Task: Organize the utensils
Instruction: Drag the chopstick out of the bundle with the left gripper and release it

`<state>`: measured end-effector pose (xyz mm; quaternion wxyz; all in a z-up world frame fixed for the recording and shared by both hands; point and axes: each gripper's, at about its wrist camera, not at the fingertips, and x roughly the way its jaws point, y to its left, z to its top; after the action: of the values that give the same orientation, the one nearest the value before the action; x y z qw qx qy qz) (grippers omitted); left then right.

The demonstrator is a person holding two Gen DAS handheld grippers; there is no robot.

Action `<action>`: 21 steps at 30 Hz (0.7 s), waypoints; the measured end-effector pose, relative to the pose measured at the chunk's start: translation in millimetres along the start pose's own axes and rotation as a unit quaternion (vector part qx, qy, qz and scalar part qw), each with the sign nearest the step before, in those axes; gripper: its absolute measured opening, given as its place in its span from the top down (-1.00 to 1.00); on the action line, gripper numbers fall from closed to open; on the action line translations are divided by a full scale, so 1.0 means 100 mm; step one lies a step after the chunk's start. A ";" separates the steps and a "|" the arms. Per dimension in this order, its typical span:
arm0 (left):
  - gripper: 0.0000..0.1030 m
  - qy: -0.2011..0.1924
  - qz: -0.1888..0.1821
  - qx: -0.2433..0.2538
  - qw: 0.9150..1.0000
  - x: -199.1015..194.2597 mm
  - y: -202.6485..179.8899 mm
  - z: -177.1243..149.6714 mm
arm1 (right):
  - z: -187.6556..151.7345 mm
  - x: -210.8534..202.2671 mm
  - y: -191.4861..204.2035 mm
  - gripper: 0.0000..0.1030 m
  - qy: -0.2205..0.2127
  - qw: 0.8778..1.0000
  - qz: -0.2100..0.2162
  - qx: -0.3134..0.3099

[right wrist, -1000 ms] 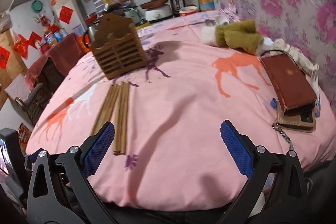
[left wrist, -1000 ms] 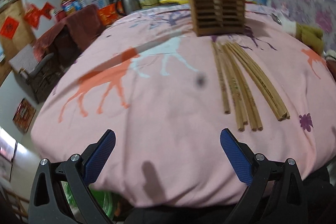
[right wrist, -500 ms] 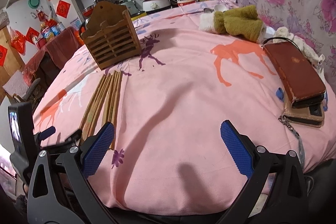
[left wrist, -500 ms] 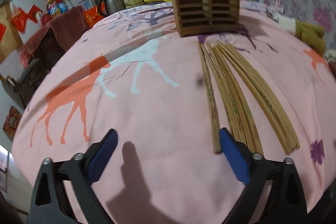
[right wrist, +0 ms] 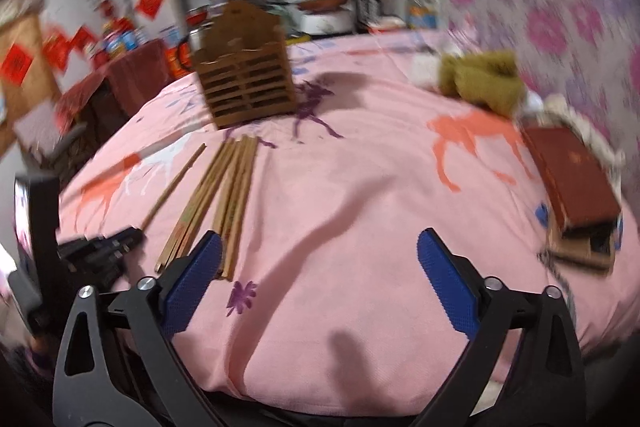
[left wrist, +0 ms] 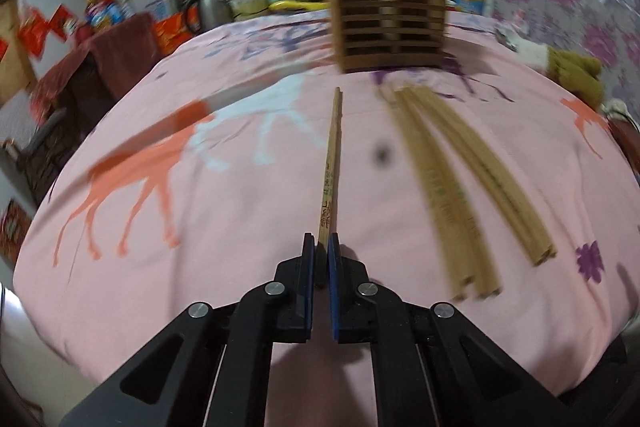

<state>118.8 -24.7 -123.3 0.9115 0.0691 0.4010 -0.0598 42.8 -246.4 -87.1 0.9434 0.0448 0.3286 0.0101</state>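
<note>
My left gripper (left wrist: pixel 321 242) is shut on the near end of one wooden chopstick (left wrist: pixel 332 163), which points away toward the brown slatted wooden holder (left wrist: pixel 386 21) at the far side of the pink table. Several more chopsticks (left wrist: pixel 452 179) lie in a loose bundle to its right. In the right wrist view the left gripper (right wrist: pixel 138 233) holds that chopstick (right wrist: pixel 176 181), apart from the bundle (right wrist: pixel 224 195). The holder (right wrist: pixel 246 75) stands behind them. My right gripper (right wrist: pixel 320 255) is open and empty over the table's near edge.
A pink tablecloth (right wrist: pixel 360 187) with animal prints covers the table. A brown wallet on a phone (right wrist: pixel 572 179) lies at the right edge, an olive and white cloth (right wrist: pixel 480 79) behind it. Kitchen pots and jars stand beyond the far edge.
My left gripper has closed on the leftmost chopstick and drawn it left, away from the bundle. My right gripper has stayed open and shifted slightly.
</note>
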 end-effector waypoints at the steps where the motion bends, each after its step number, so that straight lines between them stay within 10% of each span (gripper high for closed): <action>1: 0.85 -0.001 -0.004 -0.007 1.000 -0.02 0.07 -0.03 | -0.04 0.01 0.12 -0.64 -0.007 0.999 -0.002 -0.044; 6: 0.65 -0.014 -0.003 -0.018 1.000 -0.05 0.13 -0.08 | -0.13 0.23 0.40 -0.21 0.026 0.992 0.026 -0.118; 11: -0.39 -0.022 0.019 -0.059 0.998 0.00 0.31 -0.12 | -0.11 0.48 0.38 -0.19 0.063 0.991 0.048 -0.112; 21: -0.57 -0.022 0.025 -0.063 0.997 0.01 0.33 -0.12 | -0.08 0.52 -0.07 -0.06 0.048 0.999 0.013 -0.007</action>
<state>116.5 9.5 -129.4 0.9238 0.0202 0.3822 -0.0126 78.8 -250.2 -126.2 0.9266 0.0416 0.3728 0.0264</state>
